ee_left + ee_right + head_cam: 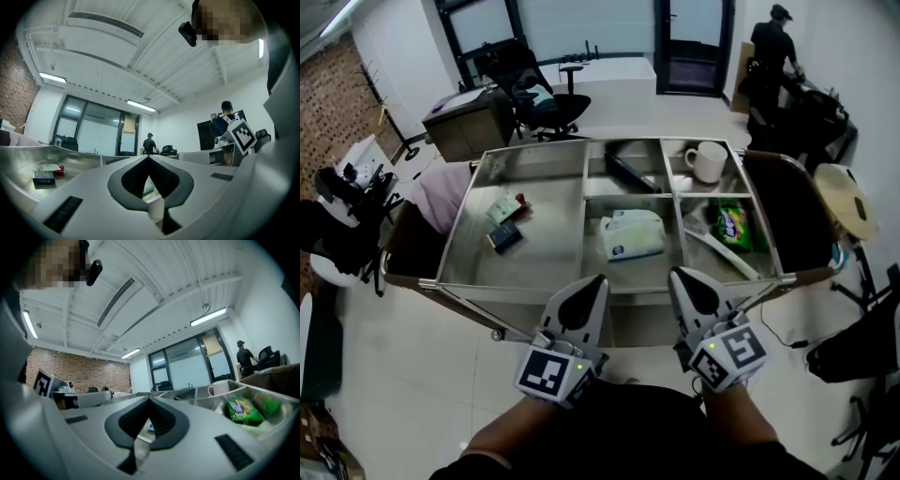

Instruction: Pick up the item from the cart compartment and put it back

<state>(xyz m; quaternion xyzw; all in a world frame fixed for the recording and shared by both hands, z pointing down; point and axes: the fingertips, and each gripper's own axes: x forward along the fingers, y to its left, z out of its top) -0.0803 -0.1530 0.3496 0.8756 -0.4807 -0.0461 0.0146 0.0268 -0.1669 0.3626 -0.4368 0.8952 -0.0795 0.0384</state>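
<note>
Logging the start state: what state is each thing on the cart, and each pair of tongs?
Left tongs: shut, empty.
Right tongs: shut, empty.
Mug: upright, back right compartment.
Tissue pack: lying flat, middle front compartment.
Green snack bag: lying flat, front right compartment.

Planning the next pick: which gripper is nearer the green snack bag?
Right. The right gripper hangs at the cart's near edge, just left of the green snack bag; the left gripper is farther left, facing the white pack.
</note>
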